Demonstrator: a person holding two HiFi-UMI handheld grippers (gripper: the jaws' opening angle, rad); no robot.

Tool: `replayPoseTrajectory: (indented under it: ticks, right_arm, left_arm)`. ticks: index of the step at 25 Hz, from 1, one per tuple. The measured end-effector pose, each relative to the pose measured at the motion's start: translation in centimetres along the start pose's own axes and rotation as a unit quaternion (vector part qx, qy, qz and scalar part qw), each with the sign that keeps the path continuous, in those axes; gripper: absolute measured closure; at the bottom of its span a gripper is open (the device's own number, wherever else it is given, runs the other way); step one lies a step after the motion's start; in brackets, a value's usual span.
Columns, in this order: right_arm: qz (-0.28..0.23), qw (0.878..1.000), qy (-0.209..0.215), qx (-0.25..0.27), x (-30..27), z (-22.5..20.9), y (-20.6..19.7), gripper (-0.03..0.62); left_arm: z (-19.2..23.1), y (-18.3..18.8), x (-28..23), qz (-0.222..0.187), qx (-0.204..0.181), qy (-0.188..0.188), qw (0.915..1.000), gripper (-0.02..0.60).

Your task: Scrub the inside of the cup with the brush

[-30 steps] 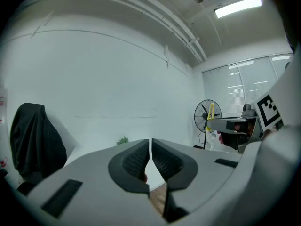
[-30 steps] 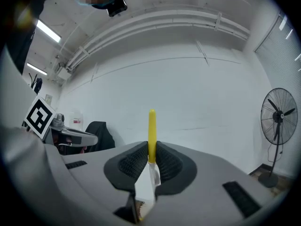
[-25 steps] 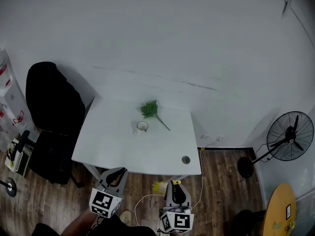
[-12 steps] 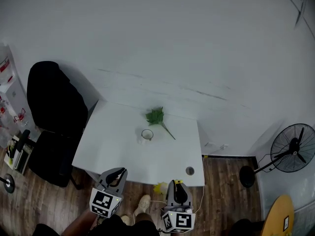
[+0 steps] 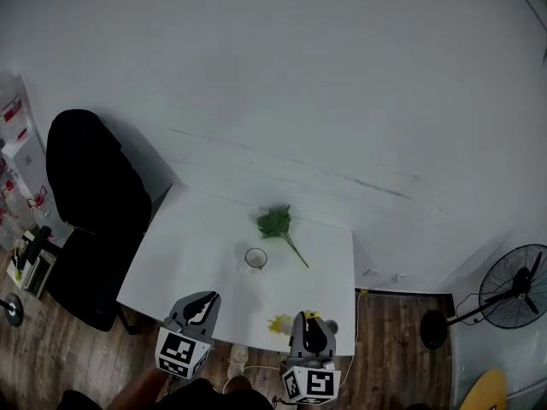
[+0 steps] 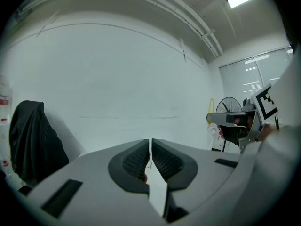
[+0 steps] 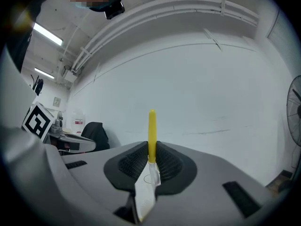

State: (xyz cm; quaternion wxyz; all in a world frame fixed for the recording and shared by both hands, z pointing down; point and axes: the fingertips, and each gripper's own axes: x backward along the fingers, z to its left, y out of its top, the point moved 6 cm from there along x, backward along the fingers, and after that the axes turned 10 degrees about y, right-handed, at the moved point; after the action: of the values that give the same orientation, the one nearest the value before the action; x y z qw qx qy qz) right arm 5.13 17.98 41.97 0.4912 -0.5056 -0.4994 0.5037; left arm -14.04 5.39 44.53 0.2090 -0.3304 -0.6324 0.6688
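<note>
Near the middle of the surface [image 5: 197, 237] stands the cup [image 5: 255, 258], upright, beside a green sprig [image 5: 275, 222]. I judge it light, perhaps glass, apt to slide or tip under scrubbing, so I would take it by its outer wall, gently. My right gripper [image 7: 151, 150] is clamped on the thin yellow handle of the brush [image 7: 152, 126], which looks stiff and slim. My left gripper [image 6: 150, 149] has its jaws together with nothing between them. Both point roughly level at the near edge, well apart from the cup.
</note>
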Motion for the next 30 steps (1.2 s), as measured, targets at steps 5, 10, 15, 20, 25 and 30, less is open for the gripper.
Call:
replayPoseTrajectory:
  ticks: [5,10,15,20,25,30]
  right_arm:
    - [0.009,1.0,0.026,-0.007,-4.7,-3.2,-0.5,0.528]
    - [0.007,0.999,0.05,-0.012,-9.3,-5.5,-0.4,0.528]
    - [0.005,0.997,0.082,-0.004,-13.7,-7.0,0.3,0.528]
    - [0.003,0.995,0.104,-0.007,-17.0,-7.8,0.9,0.528]
    - [0.003,0.991,0.131,-0.003,-19.8,-8.1,1.1,0.528]
    - [0.008,0.988,0.155,-0.008,-22.0,-7.9,0.7,0.53]
  left_arm:
    - [0.7,0.2,-4.3,0.013,0.008,0.023,0.9996,0.546]
    - [1.8,0.5,-7.9,0.023,0.013,0.049,0.9984,0.546]
    - [3.2,1.0,-10.7,0.027,0.021,0.075,0.9966,0.546]
    - [4.3,0.9,-12.9,0.029,0.024,0.096,0.9947,0.546]
    - [5.0,0.9,-14.0,0.034,0.032,0.112,0.9926,0.546]
    - [5.5,0.6,-14.3,0.039,0.037,0.131,0.99,0.546]
